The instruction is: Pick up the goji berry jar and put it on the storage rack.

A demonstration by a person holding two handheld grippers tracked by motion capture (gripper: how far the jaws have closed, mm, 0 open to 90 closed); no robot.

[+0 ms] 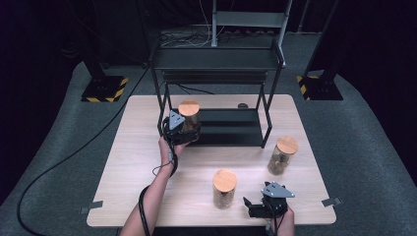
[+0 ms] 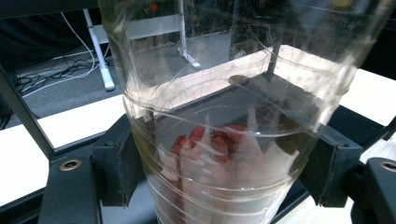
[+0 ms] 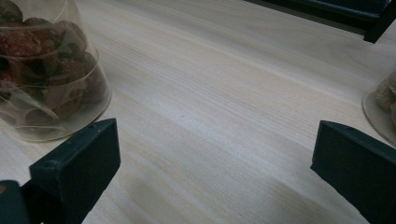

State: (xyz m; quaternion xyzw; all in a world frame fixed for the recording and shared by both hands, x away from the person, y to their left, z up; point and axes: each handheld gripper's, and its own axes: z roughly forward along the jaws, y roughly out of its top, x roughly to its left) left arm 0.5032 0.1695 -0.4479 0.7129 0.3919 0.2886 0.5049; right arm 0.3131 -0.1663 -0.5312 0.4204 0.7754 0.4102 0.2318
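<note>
My left gripper is shut on a clear glass jar with a wooden lid, at the left end of the black rack's lower shelf. In the left gripper view both pads press the jar from either side, and red pieces lie in its lower half. My right gripper stands open near the table's front edge, right of a second lidded jar. In the right gripper view that jar, holding dark red-brown pieces, sits at the upper left beyond the open jaws, with bare wood between them.
A third lidded jar stands on the wooden table to the right, and its base shows at the right edge of the right gripper view. The black two-tier rack stands at the back. A small dark disc lies behind it.
</note>
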